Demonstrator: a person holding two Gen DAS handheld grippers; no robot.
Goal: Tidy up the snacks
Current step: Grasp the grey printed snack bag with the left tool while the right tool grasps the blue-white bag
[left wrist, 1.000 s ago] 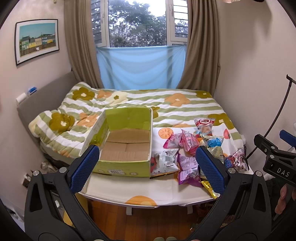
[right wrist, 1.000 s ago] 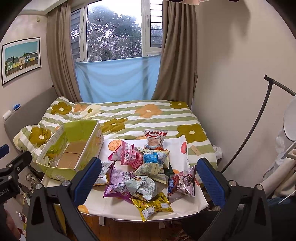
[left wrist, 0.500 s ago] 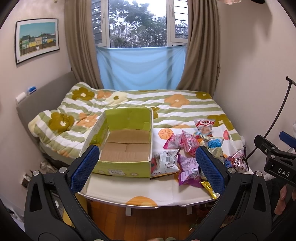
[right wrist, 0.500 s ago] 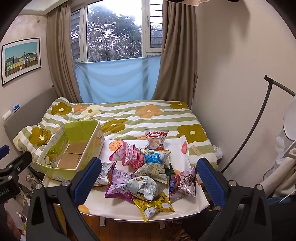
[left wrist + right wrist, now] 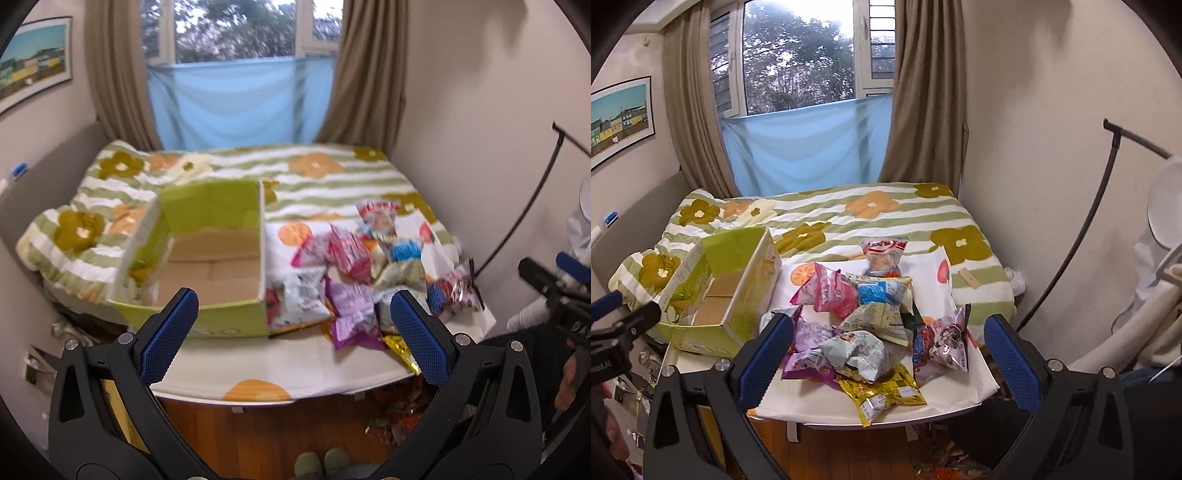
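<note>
A big bed (image 5: 886, 218) with a green striped flower blanket lies far ahead of both grippers. A small table (image 5: 280, 365) with a white cloth stands at its foot, just past the fingers.

The green cardboard box (image 5: 207, 258) sits open on the table. Nothing can be seen inside it. In the left wrist view it lies ahead of the left gripper (image 5: 293, 334), closer to the left finger.

The pile of snack bags (image 5: 864, 317) lies on the cloth right beside the box. In the right wrist view the pile sits between and just past the fingers of the right gripper (image 5: 886, 360). A pink bag (image 5: 834, 291) is near the top, a purple bag (image 5: 809, 350) lies by the left finger, and a yellow bag (image 5: 882, 395) lies closest to the fingers.

Both grippers have their jaws spread wide and hold nothing. The snacks touch neither one.
</note>
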